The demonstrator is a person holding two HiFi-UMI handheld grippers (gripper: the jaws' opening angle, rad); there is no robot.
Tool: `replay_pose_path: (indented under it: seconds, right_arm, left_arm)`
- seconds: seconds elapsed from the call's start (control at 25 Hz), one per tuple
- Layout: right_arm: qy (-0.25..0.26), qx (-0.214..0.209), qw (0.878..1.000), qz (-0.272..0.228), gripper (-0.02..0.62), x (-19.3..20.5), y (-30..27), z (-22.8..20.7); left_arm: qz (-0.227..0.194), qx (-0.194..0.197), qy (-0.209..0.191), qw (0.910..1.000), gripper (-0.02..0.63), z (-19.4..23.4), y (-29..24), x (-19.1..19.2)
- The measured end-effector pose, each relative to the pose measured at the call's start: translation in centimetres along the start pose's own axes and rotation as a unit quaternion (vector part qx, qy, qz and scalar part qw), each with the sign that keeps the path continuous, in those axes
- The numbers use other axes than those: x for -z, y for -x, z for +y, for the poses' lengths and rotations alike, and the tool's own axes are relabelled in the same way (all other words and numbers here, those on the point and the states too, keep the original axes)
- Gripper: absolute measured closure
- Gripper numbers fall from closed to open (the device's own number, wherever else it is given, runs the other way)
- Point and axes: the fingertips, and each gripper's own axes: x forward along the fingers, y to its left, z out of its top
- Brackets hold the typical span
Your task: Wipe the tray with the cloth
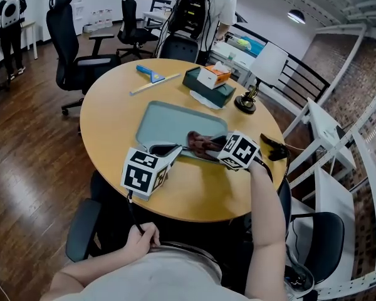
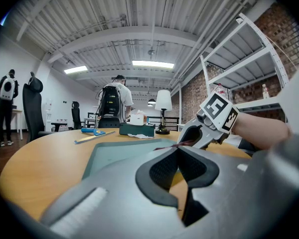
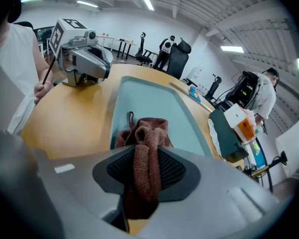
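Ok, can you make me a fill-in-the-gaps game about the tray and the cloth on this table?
1. The brown cloth is pinched in the ___ gripper.
2. The teal tray lies on a ___ wooden table.
3. The left gripper sits on the table and holds ___.

Missing words: right; round; nothing.
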Motion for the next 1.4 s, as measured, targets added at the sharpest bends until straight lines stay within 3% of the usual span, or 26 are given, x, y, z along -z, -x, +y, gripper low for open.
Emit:
replay_pose_path:
  seconds: [0.4,0.84,1.4]
  right_arm:
    - [-0.041,0.037,0.998,0.039,0.480,1.8,-2.6,-7.0]
    - [-0.082,0.108,0.988,0.070,0.480,3.0,-4.3,-13.0]
    - [-0.050,0.086,0.994,0.052,0.482,-1.2,-6.5,-12.6]
  left_arm:
    - [0.000,-0.001,-0.001,1.0000,0.605,0.0,-0.1,0.0]
    - [0.001,-0.003,-0.003,1.0000,0.605,-0.1,-0.4,0.0]
    - [0.001,-0.002,-0.004,1.0000,0.605,0.0,-0.1,-0.2]
